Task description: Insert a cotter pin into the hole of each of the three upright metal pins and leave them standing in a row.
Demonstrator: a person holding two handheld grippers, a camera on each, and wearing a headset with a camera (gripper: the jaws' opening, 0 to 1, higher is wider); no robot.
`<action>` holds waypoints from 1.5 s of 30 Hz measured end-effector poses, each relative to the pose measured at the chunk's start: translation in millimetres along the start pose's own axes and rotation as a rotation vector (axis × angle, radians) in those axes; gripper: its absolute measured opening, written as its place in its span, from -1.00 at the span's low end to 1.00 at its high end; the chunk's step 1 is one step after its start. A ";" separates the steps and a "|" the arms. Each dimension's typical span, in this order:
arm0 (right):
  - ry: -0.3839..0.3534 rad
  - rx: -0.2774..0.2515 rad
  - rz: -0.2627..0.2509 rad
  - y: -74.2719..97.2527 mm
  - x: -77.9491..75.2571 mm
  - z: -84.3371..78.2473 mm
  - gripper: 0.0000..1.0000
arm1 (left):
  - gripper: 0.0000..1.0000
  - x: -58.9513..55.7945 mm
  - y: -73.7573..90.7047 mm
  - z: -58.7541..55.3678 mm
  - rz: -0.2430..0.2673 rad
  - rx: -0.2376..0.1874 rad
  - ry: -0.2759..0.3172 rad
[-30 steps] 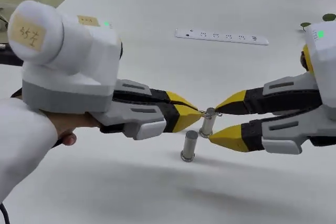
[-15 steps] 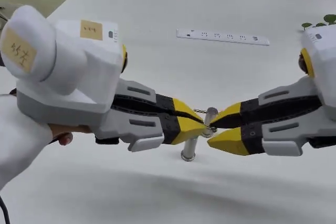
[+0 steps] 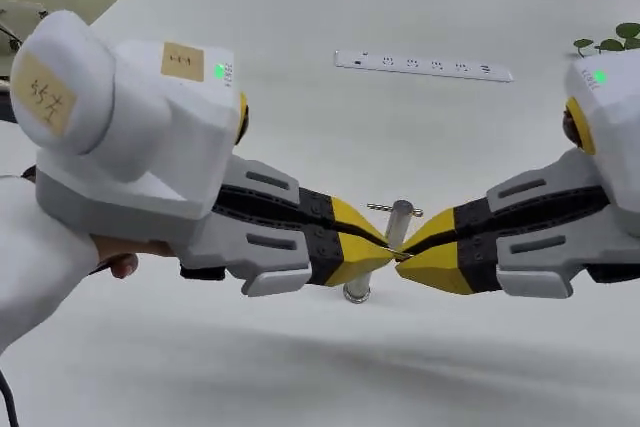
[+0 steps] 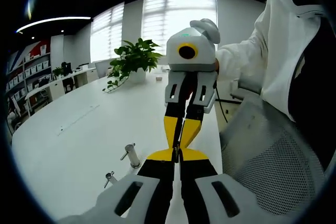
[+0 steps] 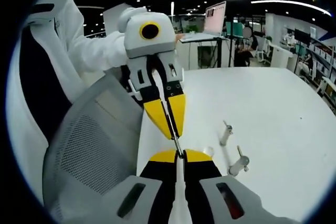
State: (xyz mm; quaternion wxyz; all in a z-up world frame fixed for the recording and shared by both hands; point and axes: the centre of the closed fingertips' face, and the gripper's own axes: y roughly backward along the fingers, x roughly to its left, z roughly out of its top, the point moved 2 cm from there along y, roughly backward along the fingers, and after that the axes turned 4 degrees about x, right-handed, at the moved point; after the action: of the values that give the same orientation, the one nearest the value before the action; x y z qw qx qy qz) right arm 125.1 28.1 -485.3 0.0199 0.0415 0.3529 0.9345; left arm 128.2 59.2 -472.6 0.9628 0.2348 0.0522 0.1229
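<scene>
Cotter pin (image 5: 177,144) runs tip to tip between left gripper (image 3: 388,247) and right gripper (image 3: 412,249), both jaws closed on its ends. The likely target metal pin (image 3: 357,293) stands upright just at 7 o'clock, beneath them.

Left tongs (image 3: 388,247) and right tongs (image 3: 410,249): moulded plastic, with smooth, slightly glossy yellow tips and matt black and grey sections. The housings are matt white plastic, one bearing a tan paper label (image 3: 182,60). Thin bare-metal wire cotter pin (image 5: 177,142) at the tips: bright, smooth. Upright grey metal cylinder pin (image 3: 400,219): dull satin finish with faint highlights. White surface (image 3: 300,7): smooth, low sheen. White plastic power strip (image 3: 423,68): smooth. White sleeve (image 3: 30,267): soft cloth. Grey chair back (image 5: 89,145): open mesh fabric.
</scene>
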 end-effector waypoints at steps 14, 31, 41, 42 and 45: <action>0.055 0.034 0.024 5.8 1.5 0.0 -1.00 | -0.97 2.4 -7.1 -10.1 0.007 0.046 0.013; 0.001 0.230 -0.159 5.2 -42.8 -53.8 -1.00 | -0.51 38.7 -19.1 -51.0 0.150 0.142 0.165; -0.020 0.254 -0.150 -6.9 -49.0 -63.5 -1.00 | -0.57 49.4 -31.2 -57.7 0.160 0.170 0.154; -0.022 0.256 -0.147 -7.7 -49.1 -63.9 -1.00 | -0.57 49.5 -31.6 -57.5 0.159 0.169 0.152; -0.016 0.256 -0.135 -9.8 -48.1 -64.0 -1.00 | -0.58 49.8 -34.5 -55.3 0.147 0.160 0.143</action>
State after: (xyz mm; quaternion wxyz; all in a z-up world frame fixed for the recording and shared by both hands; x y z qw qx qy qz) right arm 167.3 -9.8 -542.7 0.0801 0.0271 0.4712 0.8780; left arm 174.8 66.9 -539.7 0.9232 0.3047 0.1128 0.2051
